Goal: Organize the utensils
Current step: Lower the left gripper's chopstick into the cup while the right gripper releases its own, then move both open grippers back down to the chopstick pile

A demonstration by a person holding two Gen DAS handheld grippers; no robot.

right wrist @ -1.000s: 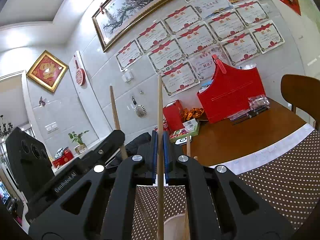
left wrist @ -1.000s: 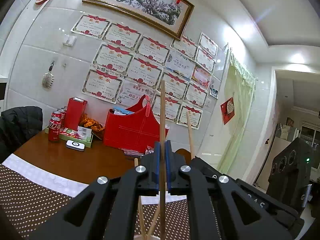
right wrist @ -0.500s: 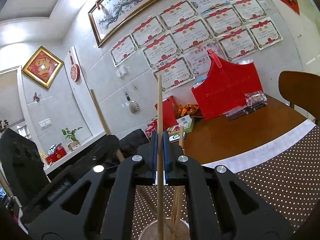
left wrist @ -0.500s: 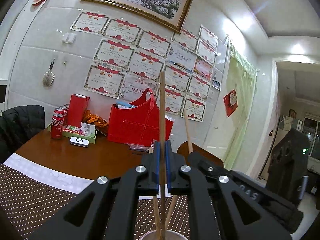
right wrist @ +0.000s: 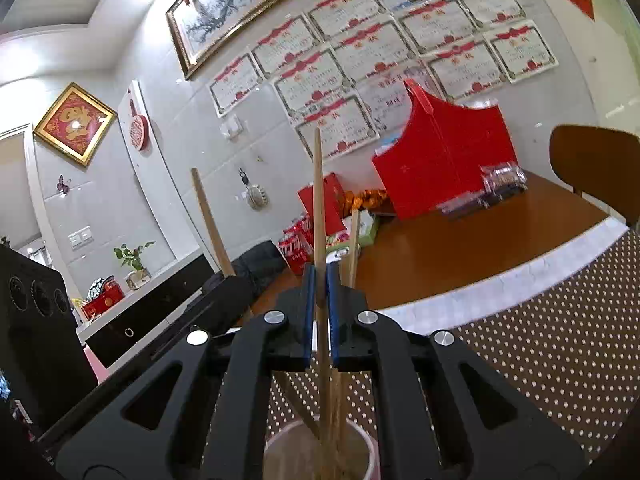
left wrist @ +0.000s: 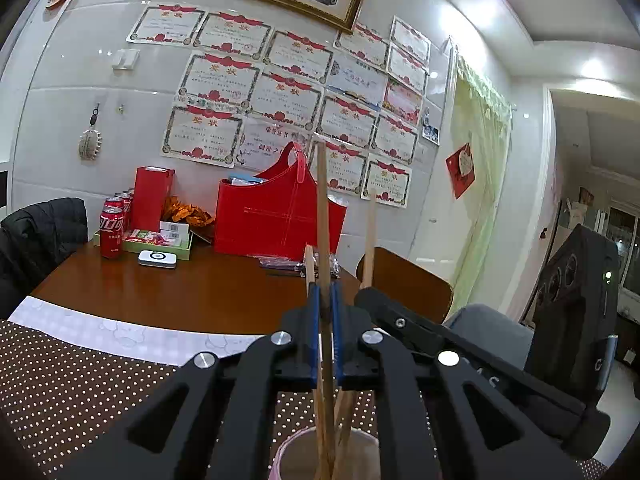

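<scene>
The left tool [left wrist: 325,320] is clamped on a chopstick [left wrist: 322,208] that stands upright between its blue pads, lower end down in the cup [left wrist: 288,456] just below the tool; the right tool [right wrist: 319,304] grips its own chopstick [right wrist: 318,200] the same way over the same cup [right wrist: 276,452], beside others already standing in it. Each stick looks light, stiff and smooth, so I judge it will pivot or slip unless pinched near its middle. The cup looks light and could tip on the dotted worktop [right wrist: 560,340].
</scene>
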